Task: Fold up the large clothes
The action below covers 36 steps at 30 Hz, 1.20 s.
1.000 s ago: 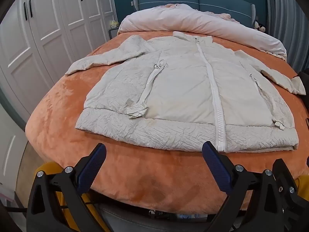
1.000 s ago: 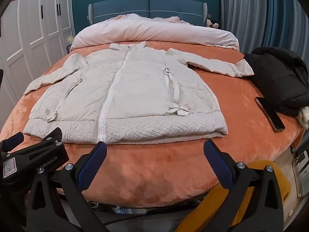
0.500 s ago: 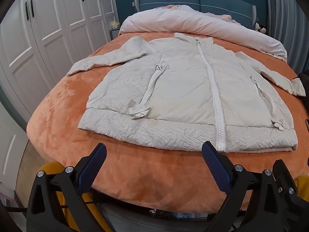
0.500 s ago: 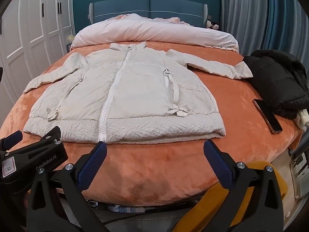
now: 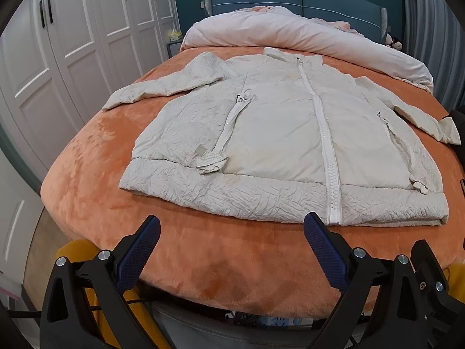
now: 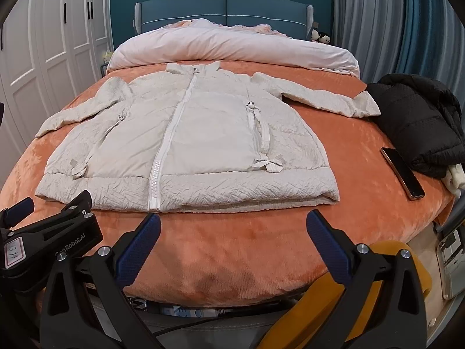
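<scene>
While both the left gripper (image 5: 231, 242) and right gripper (image 6: 232, 240) hang wide apart, empty, off the bed's (image 6: 238, 250) foot edge, cream jacket (image 6: 186, 145) lies flat mid-bed, zipped; slick padded fabric may slip on folding, and the phone (image 6: 402, 173) near the right edge could snag.

We see both views sitting slightly higher and nearer over the cream jacket (image 5: 279, 133) than a second ago, showing a little more of the orange blanket (image 6: 363, 203) around its hem. The phone (image 6: 402, 173), right of the jacket, has slid slightly leftward in the right view.
</scene>
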{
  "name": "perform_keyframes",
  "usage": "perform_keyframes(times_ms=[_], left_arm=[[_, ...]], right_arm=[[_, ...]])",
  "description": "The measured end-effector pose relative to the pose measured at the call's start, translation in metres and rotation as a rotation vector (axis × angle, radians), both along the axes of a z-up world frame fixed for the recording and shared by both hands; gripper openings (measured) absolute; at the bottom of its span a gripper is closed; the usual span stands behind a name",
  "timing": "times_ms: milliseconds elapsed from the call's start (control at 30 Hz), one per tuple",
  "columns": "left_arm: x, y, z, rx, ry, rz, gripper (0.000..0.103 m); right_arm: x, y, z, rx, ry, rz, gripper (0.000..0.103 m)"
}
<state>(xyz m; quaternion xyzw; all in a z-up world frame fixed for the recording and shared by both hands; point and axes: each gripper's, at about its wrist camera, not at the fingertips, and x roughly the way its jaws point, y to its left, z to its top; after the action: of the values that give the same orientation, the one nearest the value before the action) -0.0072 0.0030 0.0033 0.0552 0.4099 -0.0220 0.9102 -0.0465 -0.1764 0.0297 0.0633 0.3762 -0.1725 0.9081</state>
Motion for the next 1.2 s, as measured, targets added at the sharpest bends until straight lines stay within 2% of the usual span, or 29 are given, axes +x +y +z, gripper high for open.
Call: perform_keyframes(times_ms=[1200], left_arm=[[-0.0019, 0.0016, -0.0002, -0.002, -0.001, 0.001, 0.096]], right_arm=[[-0.0030, 0.0002, -0.0011, 0.007, -0.004, -0.004, 0.098]])
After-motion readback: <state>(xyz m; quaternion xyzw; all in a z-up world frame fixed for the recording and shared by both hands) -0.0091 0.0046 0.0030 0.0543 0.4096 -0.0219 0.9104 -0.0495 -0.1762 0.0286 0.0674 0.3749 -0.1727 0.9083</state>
